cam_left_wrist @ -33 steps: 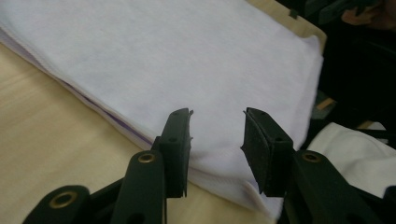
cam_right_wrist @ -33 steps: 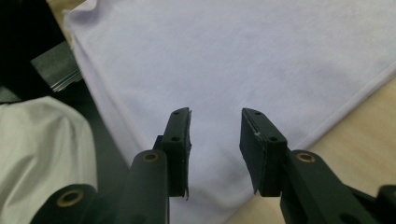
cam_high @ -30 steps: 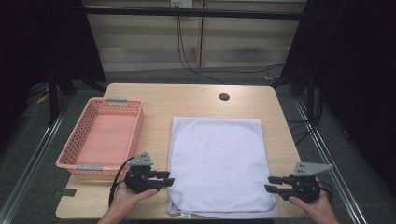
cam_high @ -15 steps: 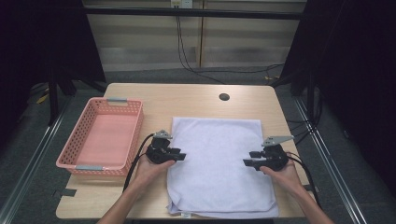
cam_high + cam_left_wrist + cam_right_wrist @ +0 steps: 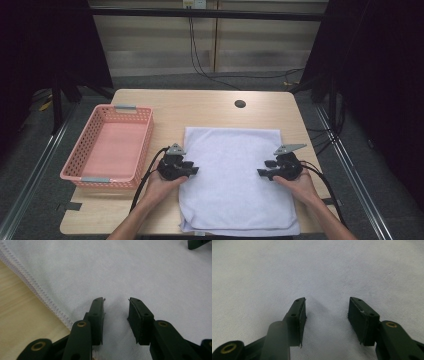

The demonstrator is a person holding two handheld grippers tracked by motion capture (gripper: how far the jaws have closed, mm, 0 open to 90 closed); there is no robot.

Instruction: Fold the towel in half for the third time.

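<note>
**Both grippers down on the towel, jaws parted**

High view first: the white towel (image 5: pixel 235 180) lies flat on the right half of the wooden table (image 5: pixel 200 102), its near hem right at the table's front edge. The left gripper (image 5: pixel 190 170) sits at the towel's nine o'clock edge, the right gripper (image 5: pixel 264 172) at three o'clock, just inside the hem. The pink basket (image 5: pixel 110 145) stands at the towel's nine o'clock, close by; the open tabletop lies at twelve o'clock, past a small dark hole (image 5: pixel 240 104).

Left gripper view: jaws apart over the cloth, having just been closing a little, only a slight rise of fabric between them and nothing pinched. The stitched hem (image 5: pixel 37 288) runs at ten o'clock.

Right gripper view: jaws wide after just opening, bare nap between them.

My read: the towel is light, soft and floppy, so it will sag and drag. Best grip is a pinch at the hemmed edges.
</note>
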